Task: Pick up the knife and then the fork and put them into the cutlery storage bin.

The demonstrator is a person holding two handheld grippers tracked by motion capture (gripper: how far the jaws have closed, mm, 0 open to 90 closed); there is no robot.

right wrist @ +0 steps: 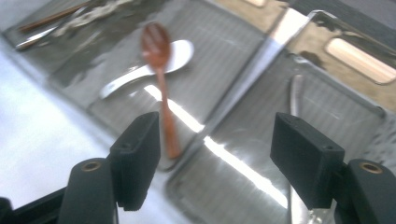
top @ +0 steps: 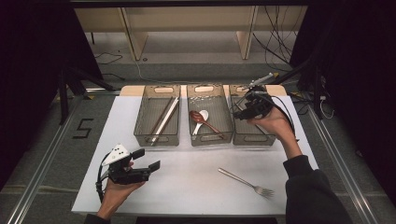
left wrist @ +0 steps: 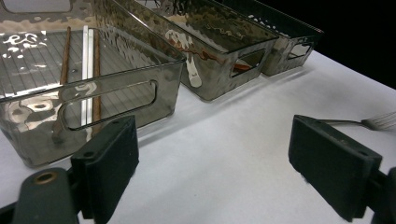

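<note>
High view: the right gripper (top: 247, 108) hovers over the right bin (top: 252, 133), jaws wide apart with nothing between them; a metal utensil (right wrist: 295, 100) lies in that bin. The left gripper (top: 142, 161) rests at the near left of the desk (top: 196, 177), jaws open and empty. A fork (top: 246, 182) lies on the desk, near right.

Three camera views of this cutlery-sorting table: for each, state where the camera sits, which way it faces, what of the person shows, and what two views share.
High view: above the near edge, facing forward and down on the table; forearms, hands, both grippers.
Left gripper view: on the left gripper, low, facing the chopstick bin; open jaws.
Right gripper view: on the right gripper, looking down into the bins; open jaws.
Shared: the brown spoon, high and right gripper views.
</note>
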